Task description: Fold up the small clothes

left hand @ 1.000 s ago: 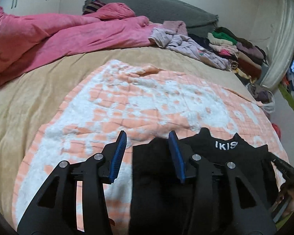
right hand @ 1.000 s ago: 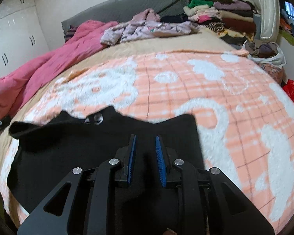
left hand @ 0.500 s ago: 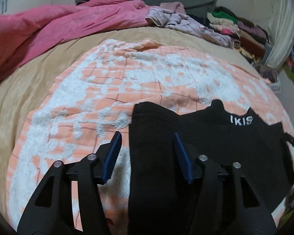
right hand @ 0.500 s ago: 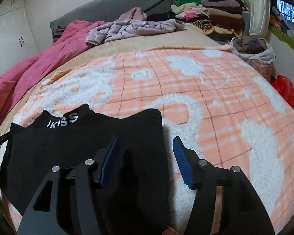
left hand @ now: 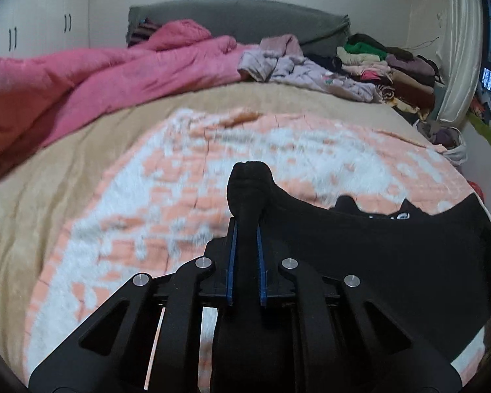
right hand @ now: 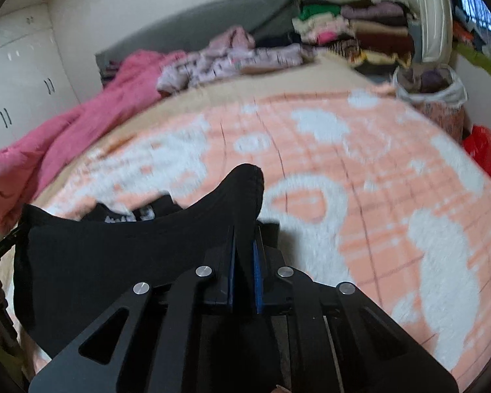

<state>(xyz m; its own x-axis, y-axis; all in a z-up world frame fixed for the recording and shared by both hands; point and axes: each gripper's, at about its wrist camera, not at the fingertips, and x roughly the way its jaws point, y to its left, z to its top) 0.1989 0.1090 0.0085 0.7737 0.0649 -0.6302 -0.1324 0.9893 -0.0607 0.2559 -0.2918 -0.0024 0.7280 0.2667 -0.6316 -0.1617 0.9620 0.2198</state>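
While my left gripper (left hand: 245, 239) pinches one bunched corner of the black garment (left hand: 392, 255), my right gripper (right hand: 244, 245) clamps the opposite corner, the cloth stretched between them above the orange-and-white blanket (right hand: 376, 170) on the bed (left hand: 42, 196).

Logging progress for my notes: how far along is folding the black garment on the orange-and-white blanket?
Done: the left gripper and right gripper are each shut on an edge of the black garment. In hand: that fabric is held bunched above the orange-and-white blanket. Left: no fold shows yet.
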